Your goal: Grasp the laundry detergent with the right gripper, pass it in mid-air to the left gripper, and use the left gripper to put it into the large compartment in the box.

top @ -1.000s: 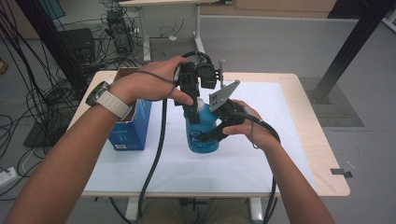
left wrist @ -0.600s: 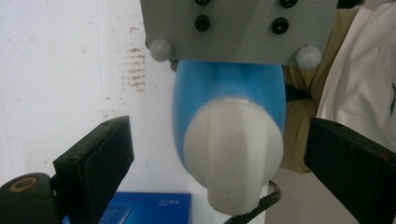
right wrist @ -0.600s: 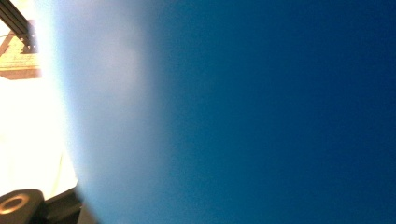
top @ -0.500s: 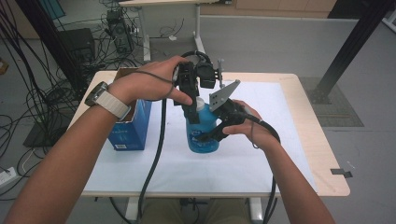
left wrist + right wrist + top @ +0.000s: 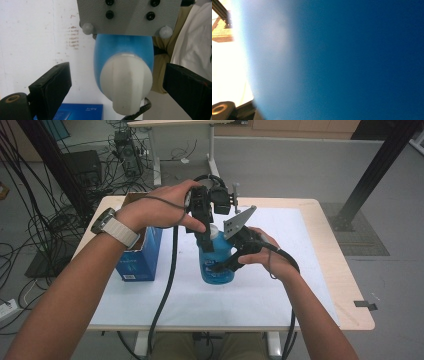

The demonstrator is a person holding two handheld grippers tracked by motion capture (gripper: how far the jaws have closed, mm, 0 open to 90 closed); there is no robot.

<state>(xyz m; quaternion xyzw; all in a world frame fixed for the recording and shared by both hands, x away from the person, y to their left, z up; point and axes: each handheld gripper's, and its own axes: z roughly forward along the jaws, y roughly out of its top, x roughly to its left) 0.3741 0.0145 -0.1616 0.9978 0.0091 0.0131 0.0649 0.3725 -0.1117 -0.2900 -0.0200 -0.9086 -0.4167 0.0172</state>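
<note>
Two grippers meet at the blue bottle (image 5: 216,262), upright mid-table: right gripper (image 5: 225,265) clamps its body, left gripper (image 5: 117,87) hangs spread around its white cap (image 5: 126,83). Just left stands a blue box (image 5: 140,257).

Light wooden rectangular table (image 5: 345,285), top largely covered by a white sheet (image 5: 280,290). Grey smooth floor (image 5: 300,170) all round. Left of the table: tangle of black cables (image 5: 40,235) on the floor, a white power strip (image 5: 7,309) at the lower left edge. Behind the table: a second table on white metal legs (image 5: 212,150), with dark electronic equipment (image 5: 125,150) beside it. Black diagonal metal beam (image 5: 375,165) at upper right, footed on a dark floor plate. Lighting even, indoor.
</note>
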